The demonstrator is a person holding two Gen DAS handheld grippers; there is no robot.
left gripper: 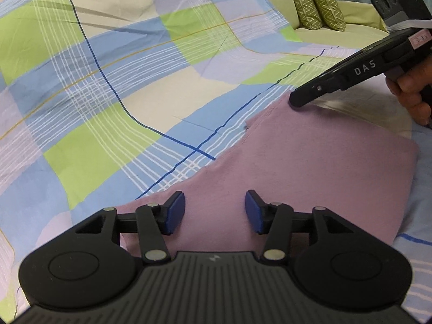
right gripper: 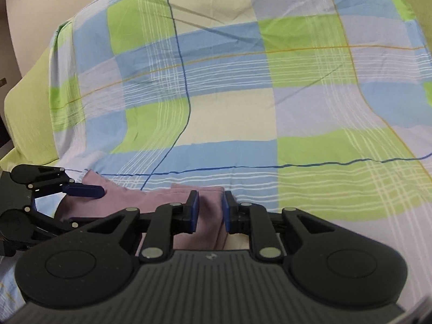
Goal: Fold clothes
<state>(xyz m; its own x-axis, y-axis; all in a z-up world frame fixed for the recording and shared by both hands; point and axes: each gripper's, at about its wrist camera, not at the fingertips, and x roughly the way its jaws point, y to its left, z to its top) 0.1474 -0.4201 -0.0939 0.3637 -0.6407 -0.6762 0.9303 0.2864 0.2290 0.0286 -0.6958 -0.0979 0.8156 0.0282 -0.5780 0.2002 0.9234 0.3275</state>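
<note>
Right tongs (right gripper: 210, 210) around pink garment (right gripper: 208, 205)

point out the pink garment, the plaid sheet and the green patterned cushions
pink garment (left gripper: 310, 159), left wrist view, on the flat middle of the folded cloth
plaid sheet (left gripper: 113, 62), left wrist view, on a bare checked patch left of the garment
green patterned cushions (left gripper: 314, 2), left wrist view, on the zigzag fabric between the two

Place: a home, looking like a living room or bedroom.
Surface: a checked sheet (left gripper: 113, 86) in blue, green, cream and lilac is covering soft furniture.
Seating: a pale green sofa (left gripper: 359, 13) is showing behind it.
Cushions: two green zigzag-patterned cushions (left gripper: 316, 0) are leaning on the sofa.
Laundry: a folded pink garment (left gripper: 310, 162) is lying on the sheet.
</note>
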